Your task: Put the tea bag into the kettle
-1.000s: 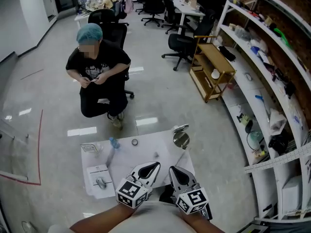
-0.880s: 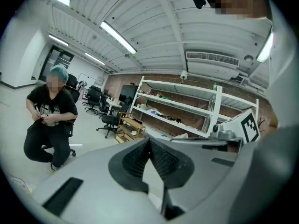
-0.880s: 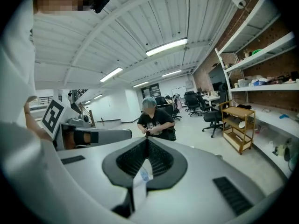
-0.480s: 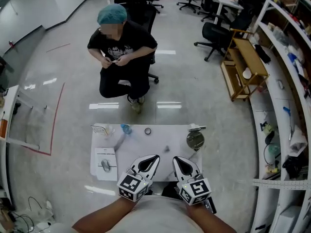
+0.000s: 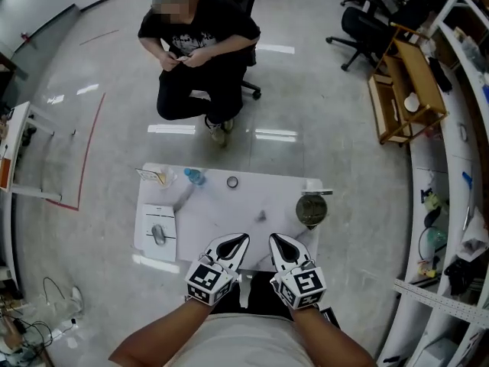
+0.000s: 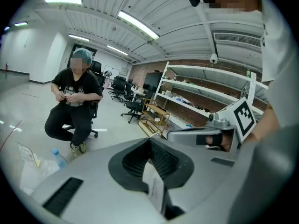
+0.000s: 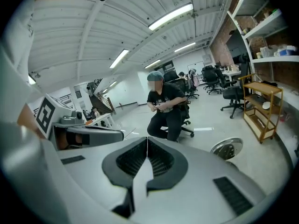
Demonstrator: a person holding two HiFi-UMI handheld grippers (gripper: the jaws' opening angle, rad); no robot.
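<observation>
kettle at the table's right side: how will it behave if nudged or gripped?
The kettle looks like shiny metal, so a grip may well slip on it. It stands near the right edge of the table, so a sideways push could slide it off. It looks squat and wide, so it probably slides rather than tips.

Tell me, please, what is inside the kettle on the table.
The kettle is open on top; only a dark hollow shows. Its bottom is lost in shadow, so any contents cannot be told.
</observation>
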